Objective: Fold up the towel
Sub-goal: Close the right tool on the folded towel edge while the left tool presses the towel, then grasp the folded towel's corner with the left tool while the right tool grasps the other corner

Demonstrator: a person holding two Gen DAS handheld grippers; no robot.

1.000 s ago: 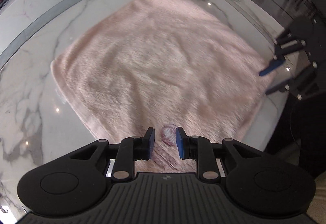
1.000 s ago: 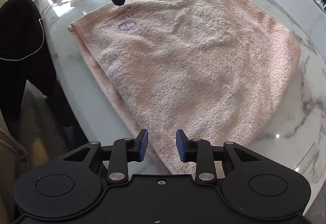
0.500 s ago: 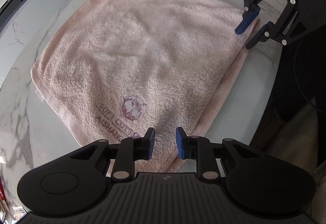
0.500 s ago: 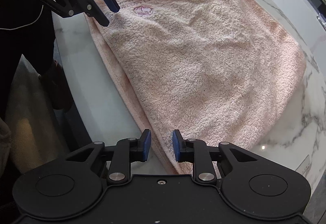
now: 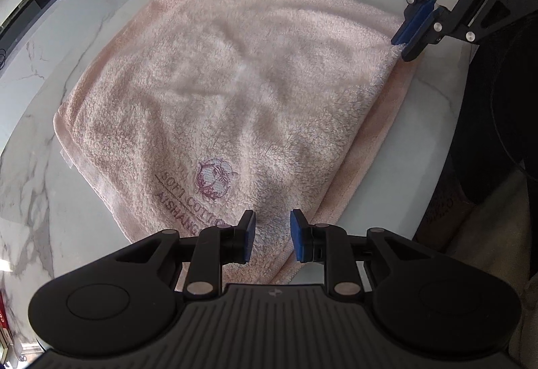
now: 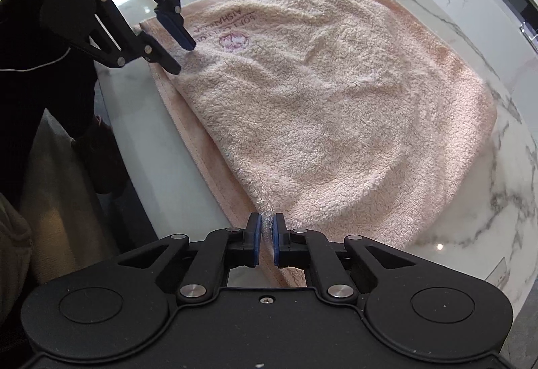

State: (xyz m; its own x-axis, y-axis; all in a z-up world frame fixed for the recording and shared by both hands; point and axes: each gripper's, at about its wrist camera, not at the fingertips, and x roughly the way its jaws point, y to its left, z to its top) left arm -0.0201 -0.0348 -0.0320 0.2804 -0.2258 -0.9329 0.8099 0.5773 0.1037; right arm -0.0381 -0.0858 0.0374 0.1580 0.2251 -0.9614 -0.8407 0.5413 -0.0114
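Towel (image 5: 242,93): pale pink terry cloth with a deep, fluffy pile, lying folded over itself on a tabletop (image 5: 30,187) of glossy white marble with grey veining. Its outline is roughly square with rounded, soft corners. The upper layer sits a little back from the lower one along the side nearest the table's edge, leaving a narrow strip of the lower layer and its flat hemmed border exposed there. The surface carries shallow ripples and dents. A maroon embroidered flower emblem (image 5: 214,179) with two lines of maroon lettering (image 5: 188,204) beside it sits near one corner of the towel.

Right gripper (image 6: 265,236): black plastic linkage arms with blue pads, placed at the corner of the towel farthest from the emblem along the stepped side. Its jaws are pressed nearly together, pinching a tuft of the upper layer's edge between the pads.

Left gripper (image 5: 270,234): same build, positioned over the towel's corner next to the lettering. Its jaws stand slightly spread, with the pile of the towel visible in the gap; the right wrist view shows the fingertips down at the cloth, but the pads do not press on it.

A person's dark clothing (image 6: 30,43) is visible beyond the table's edge, on the stepped side of the towel.
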